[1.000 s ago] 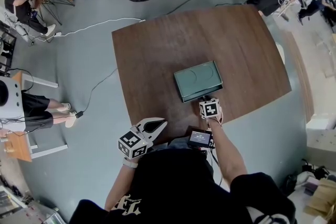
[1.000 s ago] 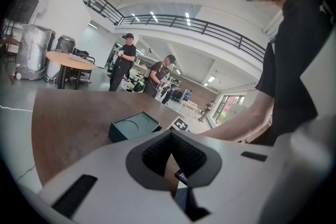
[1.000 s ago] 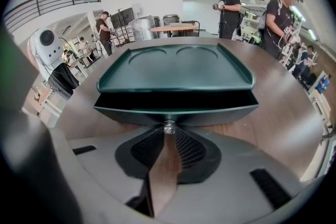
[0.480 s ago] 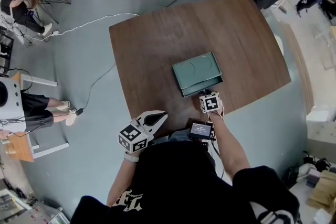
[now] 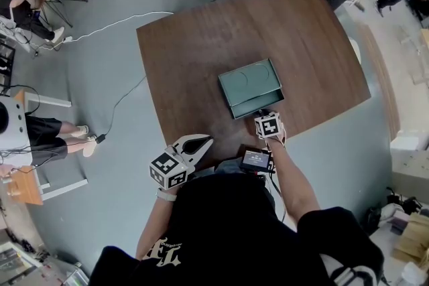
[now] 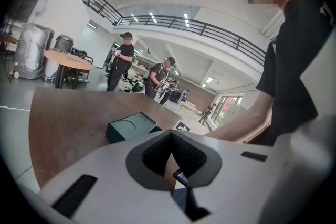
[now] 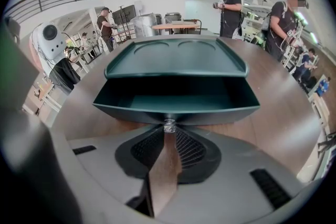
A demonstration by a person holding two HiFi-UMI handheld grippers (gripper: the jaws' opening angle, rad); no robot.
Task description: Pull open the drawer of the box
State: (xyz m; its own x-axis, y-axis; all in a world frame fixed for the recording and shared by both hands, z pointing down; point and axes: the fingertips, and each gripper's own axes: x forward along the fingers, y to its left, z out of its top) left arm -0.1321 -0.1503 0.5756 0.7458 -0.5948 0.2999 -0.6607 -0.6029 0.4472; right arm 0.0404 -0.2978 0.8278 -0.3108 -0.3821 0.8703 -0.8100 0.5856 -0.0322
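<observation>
Closest to the person, the left gripper (image 5: 206, 138) is hovering by the near edge of the brown table (image 5: 201, 57), its jaws pressed together on nothing. Just ahead, the right gripper (image 7: 168, 132) is pinching the small clear knob (image 7: 169, 124) of the teal drawer (image 7: 176, 98). The drawer is standing part-way out of the box (image 7: 176, 57), which is sitting on the table.

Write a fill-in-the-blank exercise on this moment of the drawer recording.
1. The right tongs are shut on the drawer's small clear ___.
2. The drawer of the green box is partly ___.
3. The left tongs are shut and hold ___.

Missing words: knob; open; nothing.
</observation>
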